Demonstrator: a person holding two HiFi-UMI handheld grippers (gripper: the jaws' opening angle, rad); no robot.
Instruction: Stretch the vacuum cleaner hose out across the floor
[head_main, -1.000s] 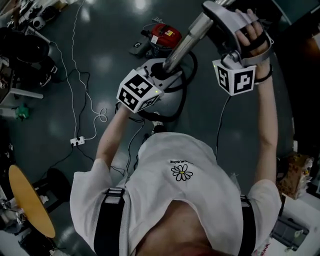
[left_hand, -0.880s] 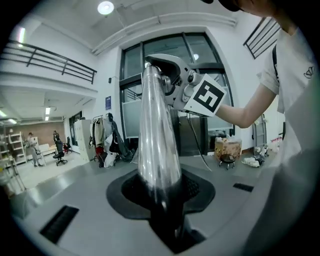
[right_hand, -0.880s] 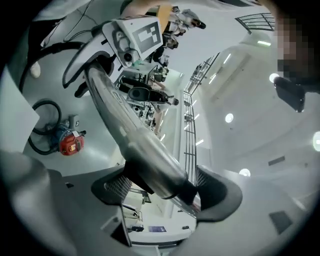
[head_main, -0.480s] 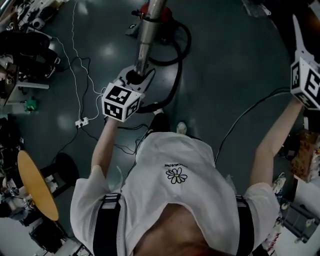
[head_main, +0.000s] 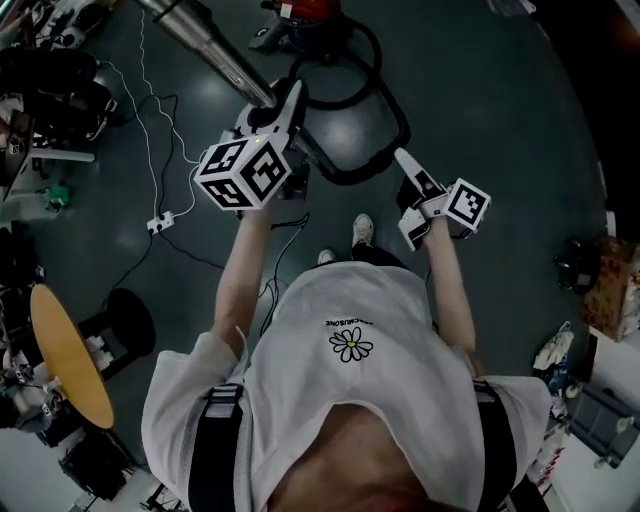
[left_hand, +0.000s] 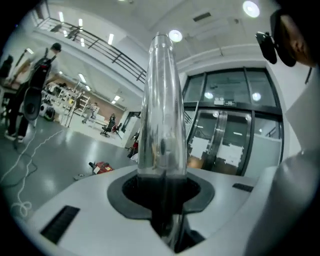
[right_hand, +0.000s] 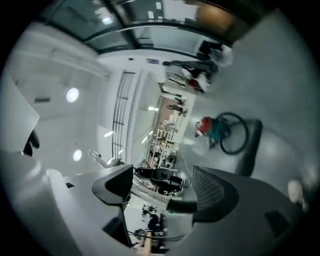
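While left tongs (head_main: 272, 108) clamp the metal wand (head_main: 205, 45) at upper left, right tongs (head_main: 408, 190) stand apart, empty, near black hose (head_main: 400, 125).

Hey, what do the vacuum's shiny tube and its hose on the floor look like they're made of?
Tube: looks like polished metal, probably chromed steel or aluminium, since it mirrors the ceiling lights and the room like a mirror. Hose: looks like black flexible plastic or rubber with a dull finish. It lies in a soft loop on the floor, and any ribbing is too small to tell.
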